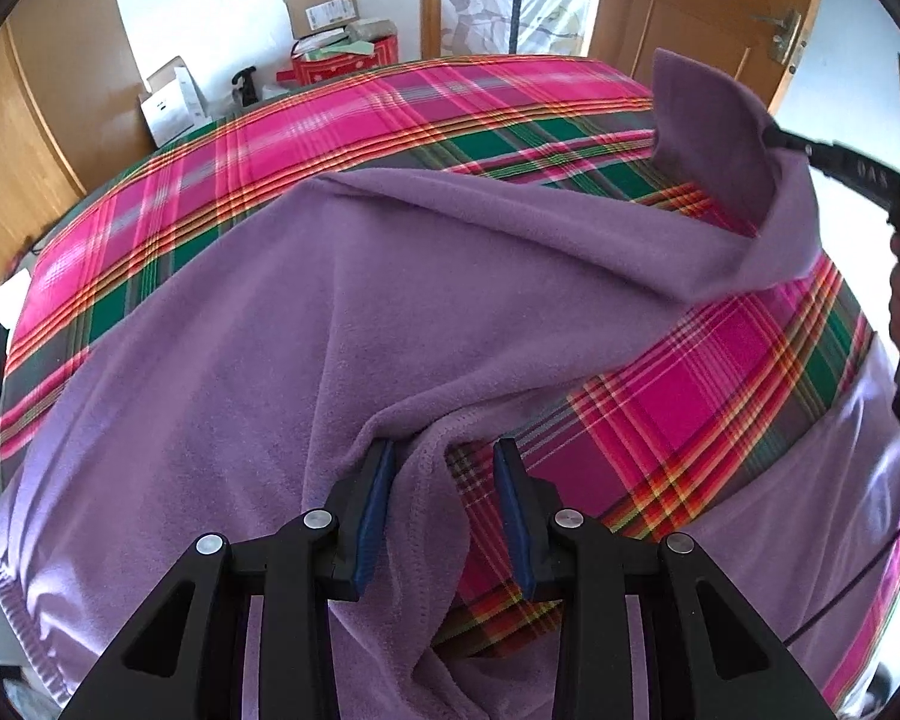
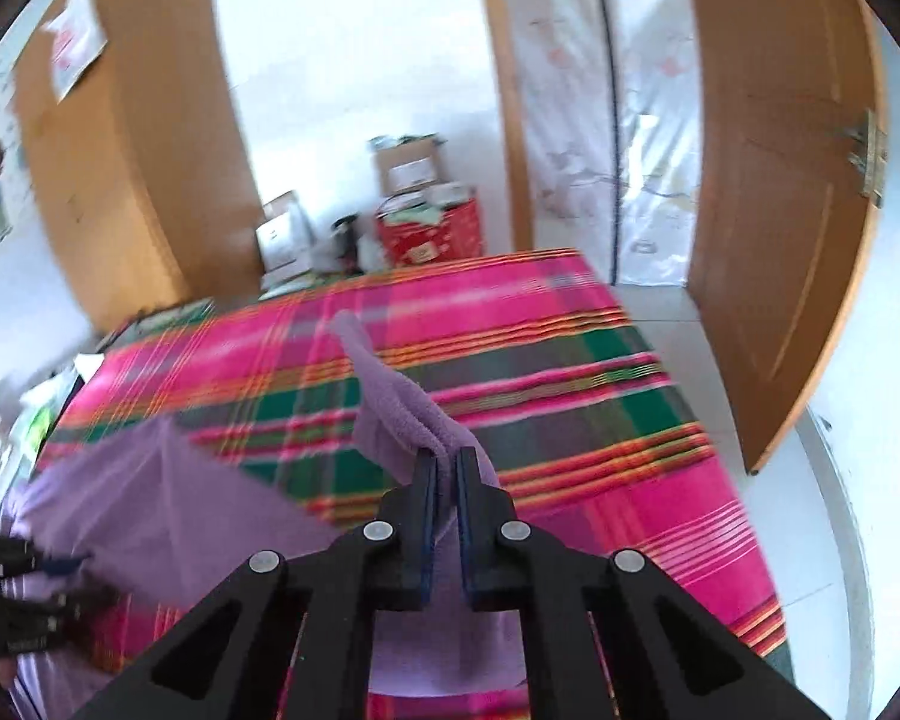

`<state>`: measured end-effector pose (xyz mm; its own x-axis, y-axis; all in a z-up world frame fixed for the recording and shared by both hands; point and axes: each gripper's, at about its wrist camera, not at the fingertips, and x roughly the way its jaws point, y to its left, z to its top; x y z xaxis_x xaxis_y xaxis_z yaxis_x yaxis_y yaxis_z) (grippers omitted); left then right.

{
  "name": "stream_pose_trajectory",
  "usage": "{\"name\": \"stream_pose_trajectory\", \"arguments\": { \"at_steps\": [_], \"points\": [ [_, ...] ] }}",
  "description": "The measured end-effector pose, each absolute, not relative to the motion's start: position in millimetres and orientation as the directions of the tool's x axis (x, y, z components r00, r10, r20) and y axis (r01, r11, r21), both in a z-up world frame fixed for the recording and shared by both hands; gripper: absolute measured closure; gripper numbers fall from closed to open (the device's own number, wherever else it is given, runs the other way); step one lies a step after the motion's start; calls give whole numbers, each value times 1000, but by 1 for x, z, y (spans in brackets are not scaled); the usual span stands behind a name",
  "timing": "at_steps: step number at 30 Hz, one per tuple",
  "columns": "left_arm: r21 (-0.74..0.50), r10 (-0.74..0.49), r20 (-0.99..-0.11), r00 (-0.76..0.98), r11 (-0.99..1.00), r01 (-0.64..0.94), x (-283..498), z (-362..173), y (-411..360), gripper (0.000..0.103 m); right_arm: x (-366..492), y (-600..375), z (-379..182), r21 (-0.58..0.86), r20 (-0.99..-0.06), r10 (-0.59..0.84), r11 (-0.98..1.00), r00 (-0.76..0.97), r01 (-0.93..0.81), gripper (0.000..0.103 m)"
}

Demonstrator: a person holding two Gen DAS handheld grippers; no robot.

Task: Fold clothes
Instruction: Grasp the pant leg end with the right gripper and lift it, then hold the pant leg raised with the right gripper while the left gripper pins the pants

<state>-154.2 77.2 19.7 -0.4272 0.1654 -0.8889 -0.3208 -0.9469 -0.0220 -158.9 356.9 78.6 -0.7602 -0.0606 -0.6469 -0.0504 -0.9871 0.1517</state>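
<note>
We have the purple fleece garment (image 1: pixel 282 324) spread over the bed (image 1: pixel 342 114), which wears a pink and green plaid sheet, and we are working it from two ends. Our right gripper (image 2: pixel 447 468) has its jaws closed tight on a bunched end of the fleece, raised clear of the sheet, with a tongue of cloth standing up past the tips. Our left gripper (image 1: pixel 444 480) hangs over a hemmed edge near us with its jaws standing apart; the hem lies between them against one blue pad, and the other pad shows a gap, so we judge that end is not gripped.

The main risk, as we see it, is that we carry the right end over while the left end is loose. The whole garment would then drag across the sheet instead of folding, and the crease would land crooked. The fleece looks soft and thick, so a pull could also draw the bunched end out of the right jaws if only a thin bite is held; we cannot tell how deep the bite is.

The ridge of slack running between the two ends may double under itself and leave a lump in the fold.

The right gripper's view is blurred, so a fast swing could flick the free corner the wrong way.
</note>
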Motion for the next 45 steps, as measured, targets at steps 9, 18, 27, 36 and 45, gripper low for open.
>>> {"name": "stream_pose_trajectory", "arguments": {
  "at_steps": [9,18,27,36,45],
  "points": [
    [-62,190,-883,-430,-954,-294,-154,20,64,85,-181,393,86,80,-625,149,-964,-766,-253,97],
    [-80,202,-879,-432,-956,-283,-152,20,54,89,-232,396,83,-112,-621,346,-927,-704,-357,96],
    [-95,210,-879,-427,-957,-276,-154,18,50,90,-280,406,51,-181,-680,405,-900,-611,-396,96],
    [-100,212,-879,-427,-957,-271,-152,17,49,90,-284,411,40,-149,-725,364,-911,-584,-384,96],
    [-99,213,-877,-431,-957,-272,-150,19,52,90,-255,443,63,38,-720,244,-921,-650,-387,75]
  ]
}}
